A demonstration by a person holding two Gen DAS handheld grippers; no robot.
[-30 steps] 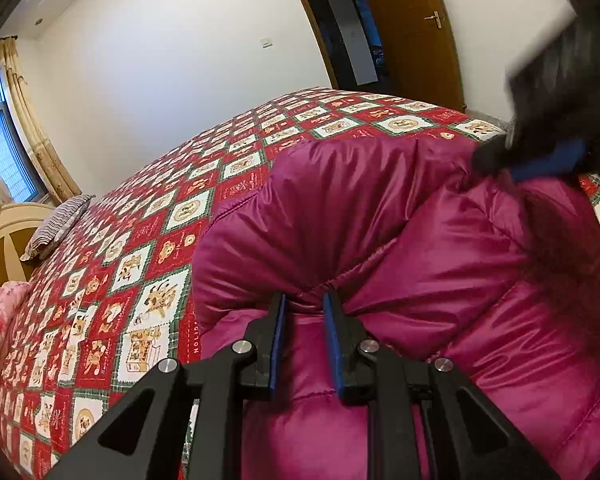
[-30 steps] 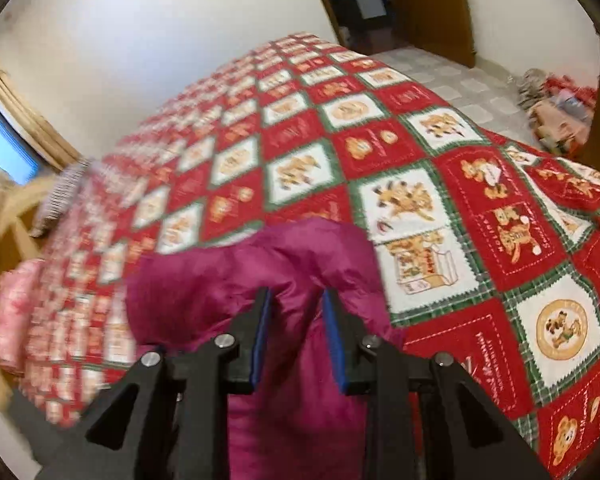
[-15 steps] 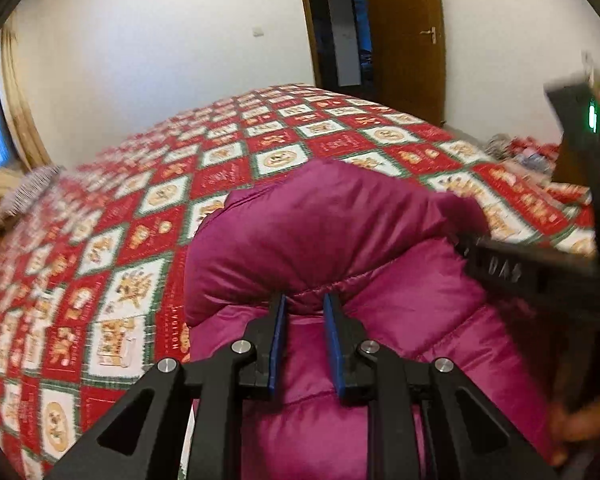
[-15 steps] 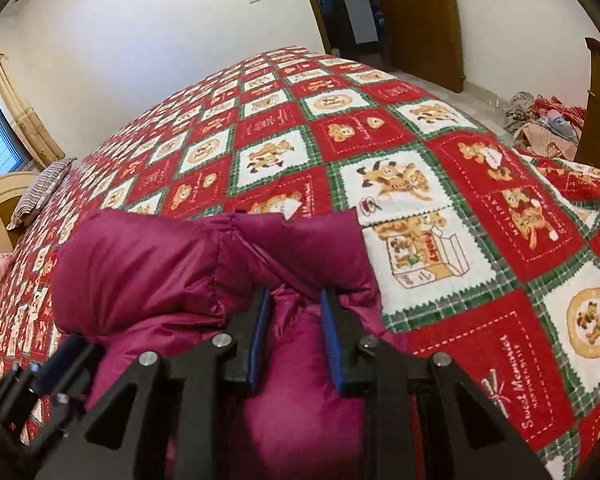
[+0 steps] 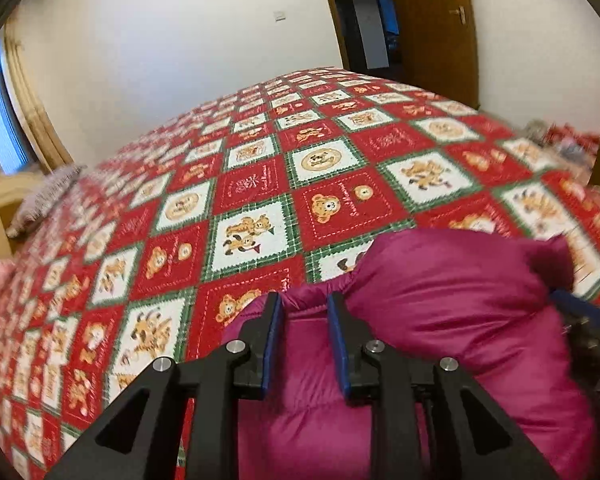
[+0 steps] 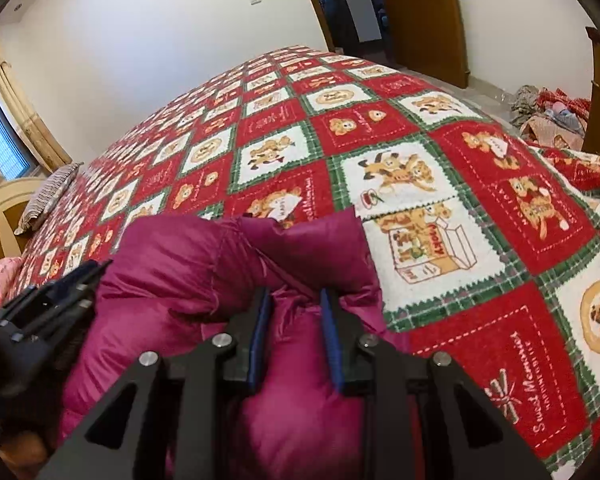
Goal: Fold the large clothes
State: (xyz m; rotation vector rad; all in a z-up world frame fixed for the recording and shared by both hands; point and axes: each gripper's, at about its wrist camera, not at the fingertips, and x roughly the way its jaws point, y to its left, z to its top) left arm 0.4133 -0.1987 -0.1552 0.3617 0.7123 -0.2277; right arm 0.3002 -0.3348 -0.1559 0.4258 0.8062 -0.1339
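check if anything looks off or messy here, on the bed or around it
On the bed, only the puffy magenta jacket looks untidy: bunched, not flat, on the bedspread. Beyond the bed, clothes lie heaped on the floor beside the wooden door.

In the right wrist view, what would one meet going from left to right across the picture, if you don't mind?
Striped pillow → left gripper → magenta puffer jacket → right gripper → red patchwork bedspread → clothes heap on the floor.
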